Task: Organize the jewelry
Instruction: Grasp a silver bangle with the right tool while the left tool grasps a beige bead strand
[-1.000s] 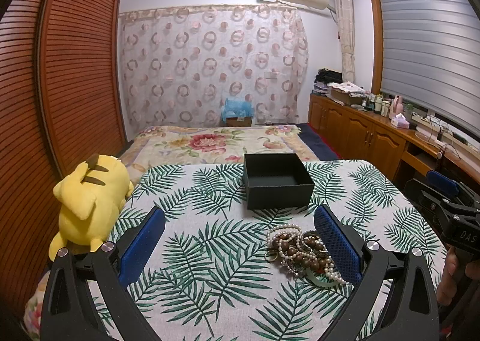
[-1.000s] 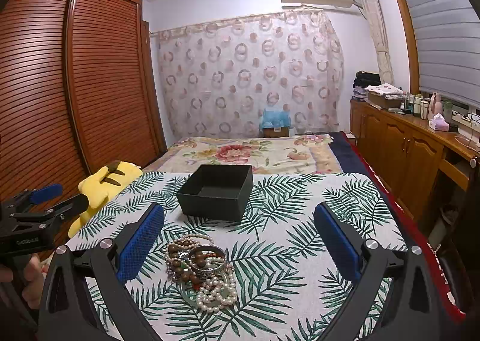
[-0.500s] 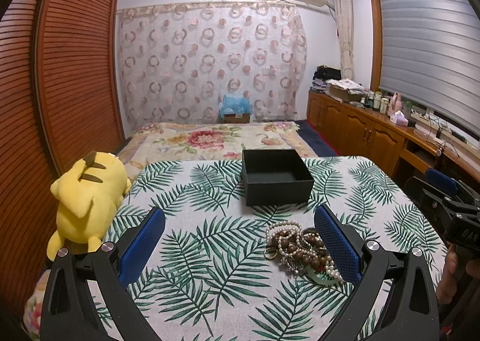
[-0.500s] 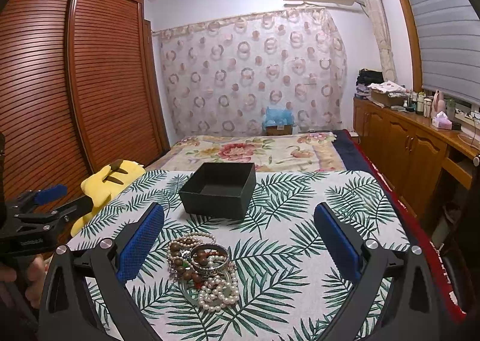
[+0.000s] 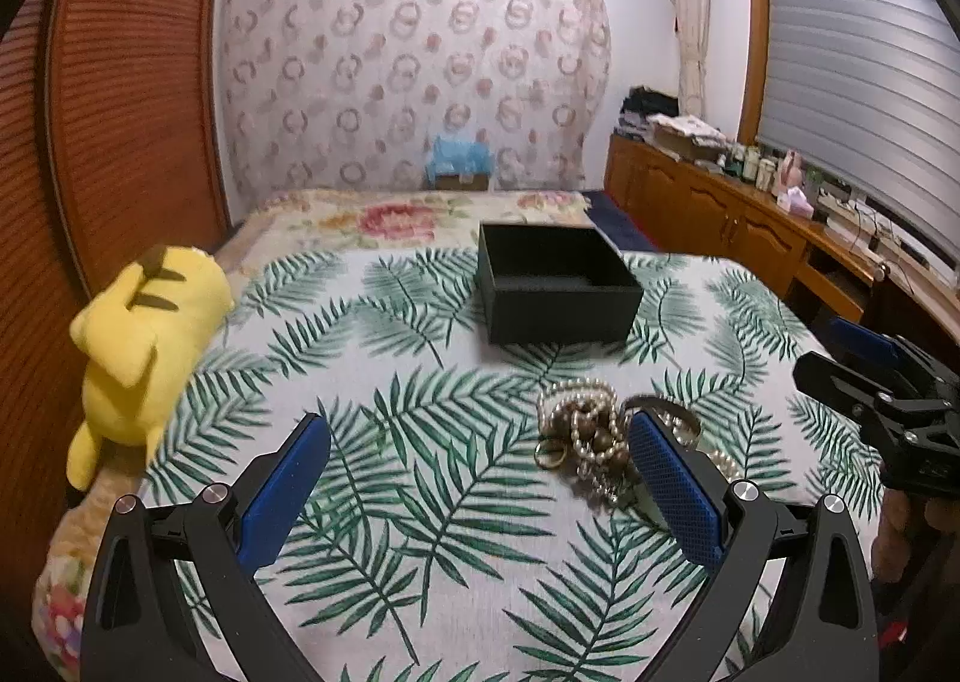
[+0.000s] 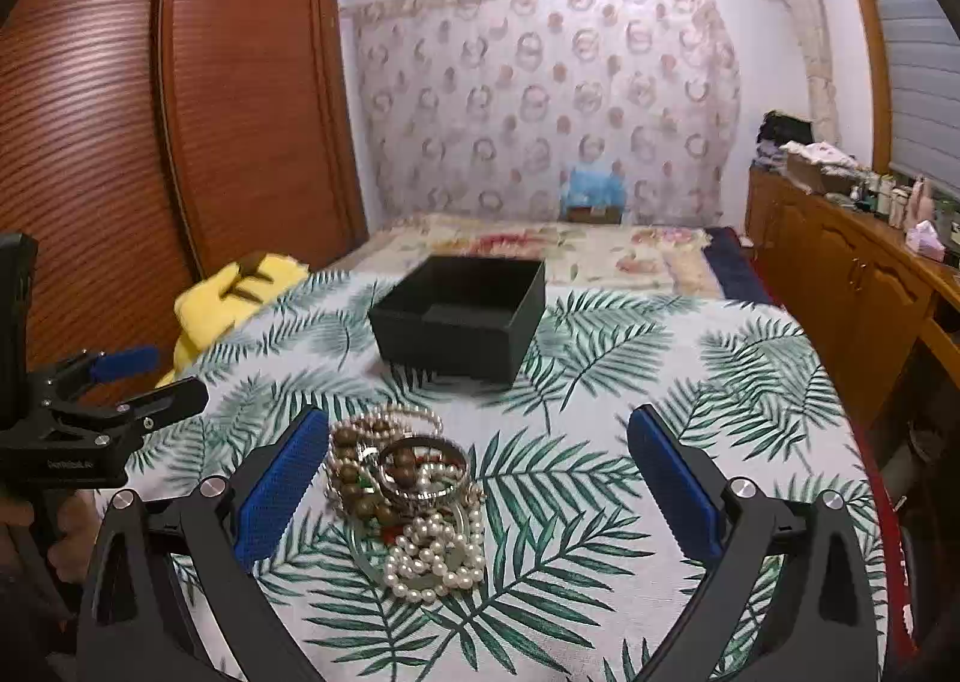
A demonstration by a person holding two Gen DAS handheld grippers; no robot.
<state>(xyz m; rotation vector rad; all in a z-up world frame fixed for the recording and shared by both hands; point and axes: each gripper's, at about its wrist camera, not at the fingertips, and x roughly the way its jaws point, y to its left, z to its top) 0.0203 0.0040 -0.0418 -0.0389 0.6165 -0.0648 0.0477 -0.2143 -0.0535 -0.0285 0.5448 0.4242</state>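
Observation:
A tangled pile of jewelry (image 5: 591, 433) lies on the leaf-print cloth: pearl strands, brown wooden beads and a metal bangle. It also shows in the right wrist view (image 6: 408, 493). An open, empty black box (image 5: 555, 283) stands behind the pile, and shows in the right wrist view (image 6: 462, 316) too. My left gripper (image 5: 480, 487) is open and empty, hovering just short of the pile, which lies by its right finger. My right gripper (image 6: 474, 487) is open and empty, with the pile by its left finger.
A yellow plush toy (image 5: 141, 340) lies at the table's left edge. A bed with a floral cover (image 5: 390, 217) lies beyond the table. Wooden cabinets (image 5: 738, 226) run along the right wall, a slatted wardrobe (image 6: 180, 112) along the left.
Both grippers have moved forward and lower toward the table; the jewelry pile and the box look closer. Both stay open. Nothing on the table has moved.

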